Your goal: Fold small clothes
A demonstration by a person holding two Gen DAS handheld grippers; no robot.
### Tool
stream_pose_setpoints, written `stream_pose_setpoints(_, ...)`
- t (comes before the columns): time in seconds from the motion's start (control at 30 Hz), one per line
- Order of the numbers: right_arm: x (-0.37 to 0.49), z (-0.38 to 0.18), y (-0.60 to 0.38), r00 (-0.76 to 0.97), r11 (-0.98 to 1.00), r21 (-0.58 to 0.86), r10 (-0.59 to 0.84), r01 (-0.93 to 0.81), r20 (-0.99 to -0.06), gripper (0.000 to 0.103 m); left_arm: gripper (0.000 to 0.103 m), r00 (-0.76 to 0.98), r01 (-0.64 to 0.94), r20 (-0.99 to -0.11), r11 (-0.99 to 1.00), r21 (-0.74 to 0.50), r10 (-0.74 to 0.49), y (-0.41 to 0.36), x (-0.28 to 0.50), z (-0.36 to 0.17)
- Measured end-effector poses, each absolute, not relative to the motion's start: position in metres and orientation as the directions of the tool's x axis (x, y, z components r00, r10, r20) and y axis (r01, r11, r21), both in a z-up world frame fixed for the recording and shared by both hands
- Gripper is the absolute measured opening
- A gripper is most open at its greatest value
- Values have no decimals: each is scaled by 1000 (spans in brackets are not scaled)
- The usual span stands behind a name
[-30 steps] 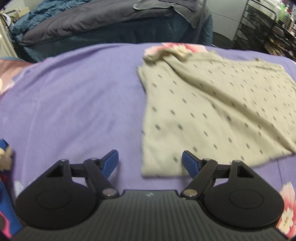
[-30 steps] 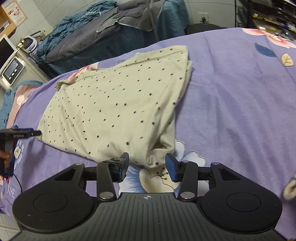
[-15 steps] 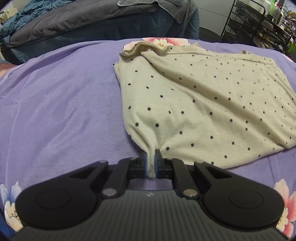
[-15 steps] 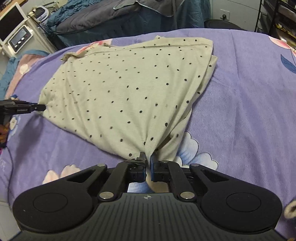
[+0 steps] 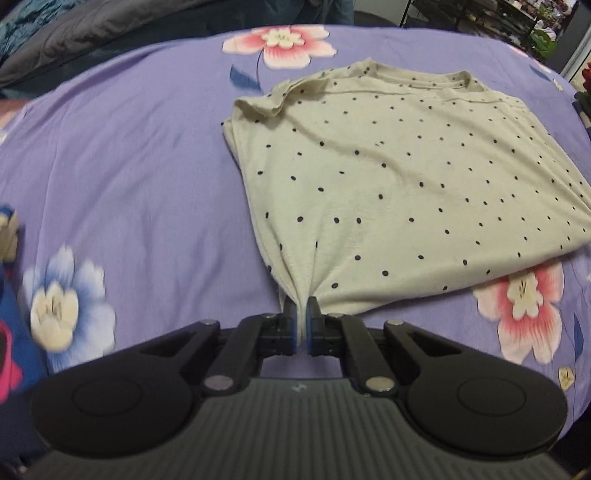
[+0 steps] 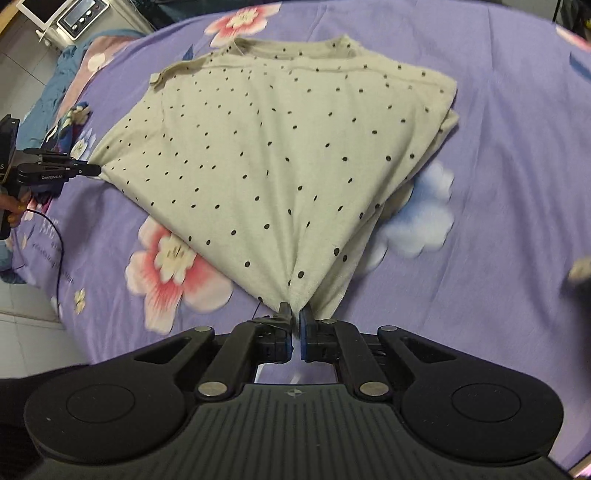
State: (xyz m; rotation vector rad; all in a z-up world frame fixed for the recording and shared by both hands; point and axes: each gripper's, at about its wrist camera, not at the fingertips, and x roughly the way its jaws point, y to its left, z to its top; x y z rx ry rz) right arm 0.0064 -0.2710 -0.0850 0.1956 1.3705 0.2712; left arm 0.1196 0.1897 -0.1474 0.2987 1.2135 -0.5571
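Note:
A beige T-shirt with dark dots (image 5: 399, 192) lies on a purple flowered bedsheet (image 5: 140, 177), its sides folded in and its collar at the far end. My left gripper (image 5: 302, 312) is shut on the shirt's near left hem corner. My right gripper (image 6: 295, 314) is shut on the near right hem corner of the same shirt (image 6: 277, 155). Both corners are pulled taut and lifted a little off the sheet. The left gripper also shows in the right wrist view (image 6: 94, 170), at the shirt's left corner.
Dark bedding (image 5: 74, 33) is heaped past the far edge of the bed. A metal rack (image 5: 480, 14) stands at the far right. A white device with a screen (image 6: 70, 14) sits on the floor side at left, where the bed edge (image 6: 55, 295) drops to tiles.
Both grippers were open a second ago, then closed on the hem corners. They have since pulled the hem toward me and raised it, so the shirt looks stretched and its collar has come into view.

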Motion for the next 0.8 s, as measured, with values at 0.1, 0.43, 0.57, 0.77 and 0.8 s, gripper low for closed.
stream_pose_setpoints(0.1, -13, -91, -264, 146, 950, 304, 312, -76, -939, 7, 4, 227, 569, -950, 821, -51, -216, 196, 99, -152)
stream_pose_setpoints(0.43, -20, -83, -269, 189, 979, 193, 202, -64, -961, 56, 54, 369, 533, -929, 825, 190, -24, 185, 108, -121)
stream_pose_setpoints(0.57, -14, -61, -282, 330, 992, 119, 122, -29, -936, 56, 54, 498, 559, -864, 789, 255, -74, 153, 122, -93)
stream_pose_setpoints(0.77, 29, -60, -280, 417, 985, 166, 132, 46, -899, 55, 32, 411, 618, -887, 780, 100, -212, 84, 172, -125)
stream_pose_setpoints(0.8, 32, -60, -277, 422, 981, 185, 145, 54, -895, 55, 32, 416, 617, -888, 778, 117, -195, 75, 181, -135)
